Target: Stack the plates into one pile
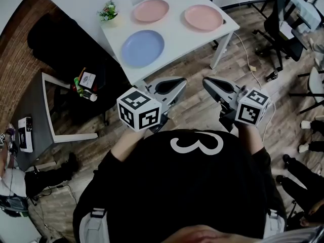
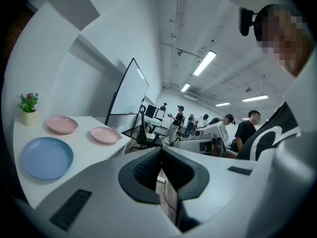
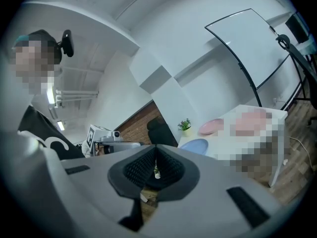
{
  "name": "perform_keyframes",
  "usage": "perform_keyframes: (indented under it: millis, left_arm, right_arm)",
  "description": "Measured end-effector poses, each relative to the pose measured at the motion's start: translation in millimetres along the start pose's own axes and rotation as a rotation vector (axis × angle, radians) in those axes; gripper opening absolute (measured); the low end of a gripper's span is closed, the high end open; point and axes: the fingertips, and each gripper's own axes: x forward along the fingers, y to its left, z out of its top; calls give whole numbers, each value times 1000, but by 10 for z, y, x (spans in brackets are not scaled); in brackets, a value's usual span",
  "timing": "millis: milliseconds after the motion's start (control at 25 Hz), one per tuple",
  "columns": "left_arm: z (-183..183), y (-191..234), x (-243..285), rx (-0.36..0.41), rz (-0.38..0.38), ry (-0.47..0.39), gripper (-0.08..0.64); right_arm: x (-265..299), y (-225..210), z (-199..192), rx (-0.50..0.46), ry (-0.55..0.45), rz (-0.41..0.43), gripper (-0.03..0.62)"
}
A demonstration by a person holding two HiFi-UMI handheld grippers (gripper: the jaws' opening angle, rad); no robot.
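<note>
Seen from the head view, a white table (image 1: 174,40) stands on a wooden floor ahead of the person, and three round, shallow, matte plates lie flat on it, each on its own and apart from the others: a blue plate (image 1: 143,47) nearest the front edge, a pink plate (image 1: 151,10) behind it just beside a small potted plant (image 1: 108,11), and a second pink plate (image 1: 203,17) toward the table's right end. The left gripper (image 1: 180,81) and the right gripper (image 1: 205,81) are held side by side over the floor, short of the table, both with their jaws pressed together on nothing. From the left gripper view, the left gripper (image 2: 161,150) shows its ribbed pads meeting with nothing between them; the blue plate (image 2: 47,157) lies at the left, the pink plate (image 2: 62,125) and the second pink plate (image 2: 105,135) beyond it, the potted plant (image 2: 28,108) at the far corner, and a whiteboard (image 2: 130,95) behind. From the right gripper view, the right gripper (image 3: 156,151) is likewise closed and empty; past it the blue plate (image 3: 194,146) and the pink plate (image 3: 212,126) sit near the potted plant (image 3: 184,127), while a mosaic patch covers the rest of the tabletop.
</note>
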Motion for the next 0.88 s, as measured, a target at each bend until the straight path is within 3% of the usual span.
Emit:
perform_keyframes:
  millis: [520,880]
  left_arm:
    - [130,-71,394,42,45,-2,17]
    - [4,67,368,-5,92,10,15]
  right_arm:
    - [-227,-246,225,-54,-4,31,25]
    - [-129,-357,78,0,15,52,25]
